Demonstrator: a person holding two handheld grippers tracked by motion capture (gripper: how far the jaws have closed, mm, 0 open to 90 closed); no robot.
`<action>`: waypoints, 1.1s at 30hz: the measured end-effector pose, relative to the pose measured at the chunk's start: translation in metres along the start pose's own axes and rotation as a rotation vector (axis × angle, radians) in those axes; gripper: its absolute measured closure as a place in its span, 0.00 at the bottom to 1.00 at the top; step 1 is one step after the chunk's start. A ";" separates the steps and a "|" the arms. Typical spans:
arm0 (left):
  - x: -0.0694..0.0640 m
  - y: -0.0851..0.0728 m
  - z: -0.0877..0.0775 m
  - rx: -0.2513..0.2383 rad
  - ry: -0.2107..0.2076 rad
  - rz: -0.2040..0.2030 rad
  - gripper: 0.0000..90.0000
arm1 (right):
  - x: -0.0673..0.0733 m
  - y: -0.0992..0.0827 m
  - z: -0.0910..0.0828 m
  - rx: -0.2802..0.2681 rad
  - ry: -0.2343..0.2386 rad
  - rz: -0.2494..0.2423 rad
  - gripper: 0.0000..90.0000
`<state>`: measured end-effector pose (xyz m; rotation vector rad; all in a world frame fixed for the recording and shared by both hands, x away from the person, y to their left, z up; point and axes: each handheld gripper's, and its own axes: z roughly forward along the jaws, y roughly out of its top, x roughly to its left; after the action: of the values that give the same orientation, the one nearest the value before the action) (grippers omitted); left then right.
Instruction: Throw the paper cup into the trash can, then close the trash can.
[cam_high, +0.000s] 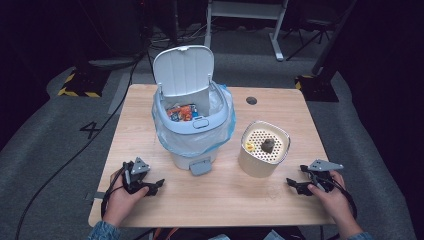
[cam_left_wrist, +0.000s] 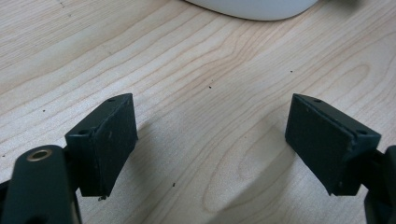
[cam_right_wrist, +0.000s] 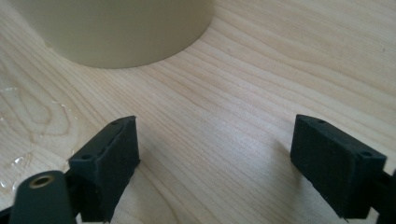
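both grippers, left (cam_left_wrist: 210, 144) & right (cam_right_wrist: 215, 163), wide open, empty.

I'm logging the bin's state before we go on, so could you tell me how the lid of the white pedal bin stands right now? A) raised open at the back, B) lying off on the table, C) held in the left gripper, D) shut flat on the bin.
A: the lid stands upright behind the rim of the bin, and colourful wrappers show inside the bag-lined opening.
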<state>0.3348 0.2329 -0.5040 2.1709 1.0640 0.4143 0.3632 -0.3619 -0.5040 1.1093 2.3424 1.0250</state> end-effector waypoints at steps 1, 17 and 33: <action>0.000 0.000 0.000 -0.006 0.005 -0.005 0.20 | 0.000 0.000 0.000 0.001 -0.001 -0.001 0.17; 0.004 0.022 -0.036 -0.102 -0.078 -0.022 0.37 | 0.000 0.000 0.000 0.003 -0.001 0.000 0.17; 0.019 0.087 -0.091 -0.214 -0.175 0.036 0.45 | 0.000 0.000 0.000 0.003 0.000 0.000 0.17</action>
<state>0.3472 0.2492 -0.3778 1.9976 0.8460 0.3308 0.3635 -0.3618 -0.5040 1.1108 2.3444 1.0218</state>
